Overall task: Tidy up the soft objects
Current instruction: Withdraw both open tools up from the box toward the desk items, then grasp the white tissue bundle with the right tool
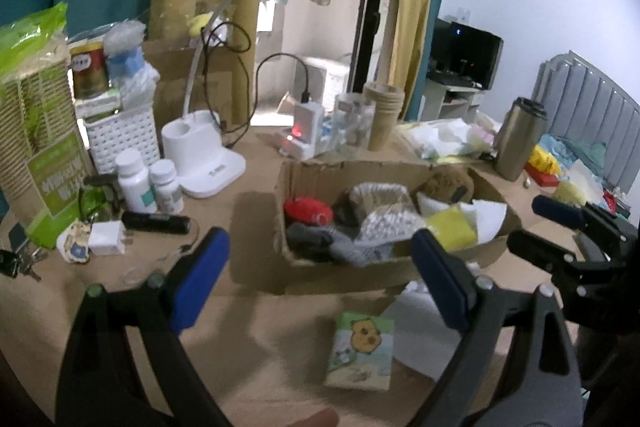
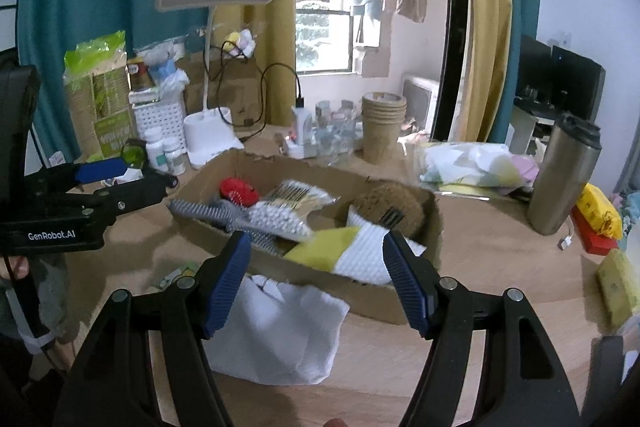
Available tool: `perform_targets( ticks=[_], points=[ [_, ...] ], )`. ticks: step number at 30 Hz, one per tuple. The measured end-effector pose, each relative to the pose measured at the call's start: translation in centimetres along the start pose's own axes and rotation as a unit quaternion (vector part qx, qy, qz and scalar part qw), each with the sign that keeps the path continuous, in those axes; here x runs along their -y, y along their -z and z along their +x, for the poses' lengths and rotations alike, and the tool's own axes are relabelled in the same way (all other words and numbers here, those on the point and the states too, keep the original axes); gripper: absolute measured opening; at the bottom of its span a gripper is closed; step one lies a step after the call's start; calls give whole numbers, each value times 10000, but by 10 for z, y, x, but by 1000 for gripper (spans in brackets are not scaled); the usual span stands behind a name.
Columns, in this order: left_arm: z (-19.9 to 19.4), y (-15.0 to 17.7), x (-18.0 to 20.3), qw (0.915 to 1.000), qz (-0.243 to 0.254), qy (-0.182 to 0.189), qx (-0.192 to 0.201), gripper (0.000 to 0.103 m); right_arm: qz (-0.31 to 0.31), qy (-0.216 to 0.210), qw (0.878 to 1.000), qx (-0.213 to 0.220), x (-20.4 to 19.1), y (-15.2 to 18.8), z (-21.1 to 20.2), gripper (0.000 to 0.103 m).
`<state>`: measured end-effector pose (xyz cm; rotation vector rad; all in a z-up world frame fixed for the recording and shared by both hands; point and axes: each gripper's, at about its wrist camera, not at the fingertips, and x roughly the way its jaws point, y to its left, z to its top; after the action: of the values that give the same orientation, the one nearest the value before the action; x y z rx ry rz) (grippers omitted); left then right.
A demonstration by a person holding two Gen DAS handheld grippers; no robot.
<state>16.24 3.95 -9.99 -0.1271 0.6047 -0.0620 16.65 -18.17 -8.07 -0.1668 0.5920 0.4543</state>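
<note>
Though crowded along its far edge, carries plenty: desk (image 2: 500,267) of tan wood bears a white lamp (image 2: 212,67) at 11 o'clock from the cardboard box (image 2: 304,269), two white pill bottles (image 1: 150,183) and a perforated white basket (image 1: 120,141) near the lamp's base, a stack of brown paper cups (image 2: 382,125) at 12, and a steel tumbler (image 2: 566,173) standing upright at 2. Nothing between either claw and the box but bare desk and loose soft things. Holds, in that open-topped, ragged-rimmed box, a red plush piece (image 2: 238,191), grey knitted socks (image 1: 340,245), a bubbly white packet (image 2: 276,219), a brown fuzzy toy (image 2: 386,203), and a yellow-and-white sponge (image 2: 348,251) tilted against the near wall. Lies just outside the box at 6 o'clock, directly below the right claw (image 2: 316,283): a folded white cloth (image 2: 276,335), soft and rumpled, partly framed by the ribbed blue pads (image 2: 226,287). Rests flat near the left claw (image 1: 320,279), at 5 o'clock from its midpoint: a small tissue pack (image 1: 360,351) printed with a cartoon bear. Both claws spread wide, gripping nothing, black arms ending in blue rubber faces.
</note>
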Motion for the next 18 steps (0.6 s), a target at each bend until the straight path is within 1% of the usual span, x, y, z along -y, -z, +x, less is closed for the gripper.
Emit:
perform_targets(
  ticks=[3, 7, 18],
  points=[
    [3, 8, -7, 9998, -133, -10, -115, 93, -24, -40, 10000, -67, -3, 5, 3, 72],
    [14, 22, -9, 9991, -146, -20, -395, 93, 10, -100, 9996, -258, -4, 14, 14, 72],
    [20, 39, -6, 9980, -160, 63, -608, 93, 64, -285, 9956, -894, -13, 41, 56, 72]
  ],
)
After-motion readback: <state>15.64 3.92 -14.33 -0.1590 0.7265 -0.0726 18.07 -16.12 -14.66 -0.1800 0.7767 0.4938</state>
